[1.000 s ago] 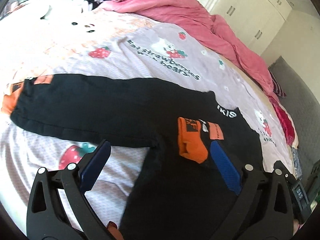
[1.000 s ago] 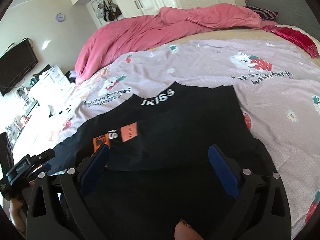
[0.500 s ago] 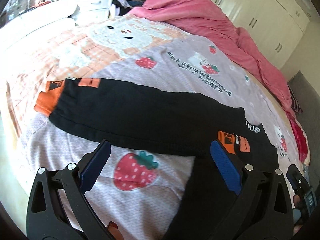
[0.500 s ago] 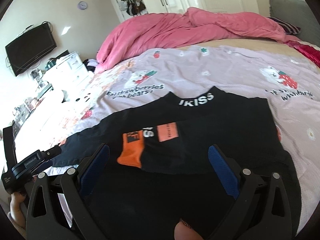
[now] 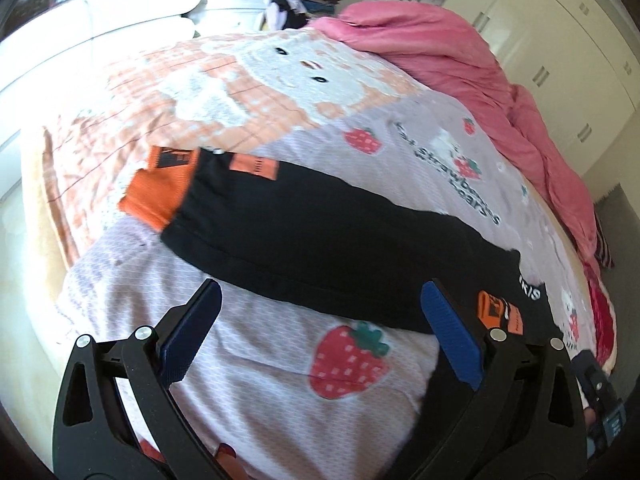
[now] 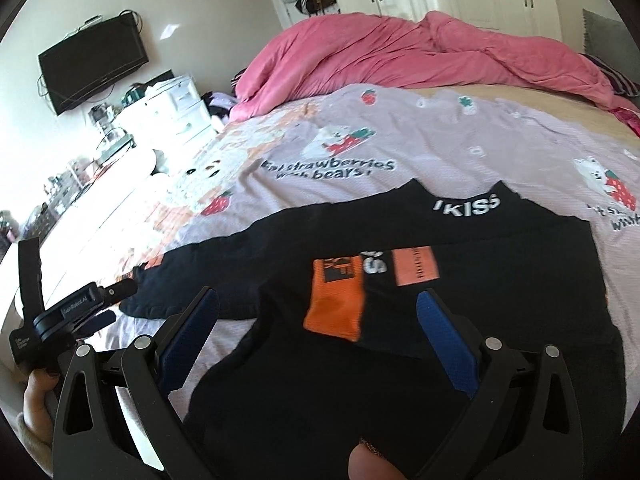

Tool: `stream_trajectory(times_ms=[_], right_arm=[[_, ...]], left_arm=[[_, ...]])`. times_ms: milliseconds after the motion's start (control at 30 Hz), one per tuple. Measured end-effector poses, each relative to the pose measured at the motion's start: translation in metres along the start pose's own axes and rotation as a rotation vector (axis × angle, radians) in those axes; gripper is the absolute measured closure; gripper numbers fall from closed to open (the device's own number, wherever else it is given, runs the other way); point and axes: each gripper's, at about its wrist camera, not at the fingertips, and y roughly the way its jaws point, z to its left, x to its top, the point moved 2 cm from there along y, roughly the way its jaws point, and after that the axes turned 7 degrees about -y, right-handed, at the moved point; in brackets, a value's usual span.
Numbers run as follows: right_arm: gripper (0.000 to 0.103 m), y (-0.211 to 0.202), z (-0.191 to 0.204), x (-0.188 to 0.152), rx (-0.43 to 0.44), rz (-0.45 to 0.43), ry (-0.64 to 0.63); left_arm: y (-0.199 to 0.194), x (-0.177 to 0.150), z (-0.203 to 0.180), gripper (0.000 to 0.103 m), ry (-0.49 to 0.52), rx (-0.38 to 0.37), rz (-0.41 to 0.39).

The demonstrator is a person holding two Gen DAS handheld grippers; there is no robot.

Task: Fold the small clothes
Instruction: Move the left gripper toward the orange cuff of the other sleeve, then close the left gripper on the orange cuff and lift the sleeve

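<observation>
1. The strawberry-print bedspread (image 5: 280, 364) lay under everything.
2. The black top (image 6: 500, 280) lay flat on it, one sleeve (image 5: 320, 240) stretched leftward, orange cuff (image 5: 158, 196) outermost.
3. My left claw (image 5: 320, 328) and right claw (image 6: 316, 332) both gaped apart, empty.

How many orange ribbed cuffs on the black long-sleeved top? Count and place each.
2. One orange ribbed cuff ends the sleeve stretched out over the bedsheet; the other lies folded onto the black long-sleeved top's chest.

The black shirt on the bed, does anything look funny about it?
A bit lopsided: on the black shirt, one sleeve is folded across the body, but the other sleeve lies stretched straight out over the bedsheet, unfolded.
</observation>
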Motion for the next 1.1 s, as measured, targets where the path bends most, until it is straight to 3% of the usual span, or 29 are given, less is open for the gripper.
stream_trajectory(times_ms=[467, 700, 833, 967, 1033, 1100], right_arm=[[0.005, 0.029, 0.038, 0.001, 0.071, 0.048, -0.043], [0.005, 0.038, 0.042, -0.001, 0.088, 0.048, -0.031], [0.005, 0.044, 0.033, -0.006, 0.083, 0.061, 0.004], [0.005, 0.049, 0.018, -0.011, 0.062, 0.063, 0.052], [0.005, 0.051, 0.013, -0.015, 0.058, 0.060, 0.071], [0.005, 0.052, 0.010, -0.020, 0.056, 0.060, 0.091]], left_arm=[[0.024, 0.022, 0.063, 0.010, -0.157, 0.057, 0.038], [0.035, 0.035, 0.072, 0.010, -0.197, 0.049, 0.002], [0.046, 0.045, 0.077, 0.010, -0.186, 0.111, -0.034], [0.057, 0.058, 0.078, 0.033, -0.172, 0.154, -0.066], [0.059, 0.062, 0.080, 0.061, -0.178, 0.174, -0.085], [0.059, 0.065, 0.087, 0.076, -0.218, 0.147, -0.090]])
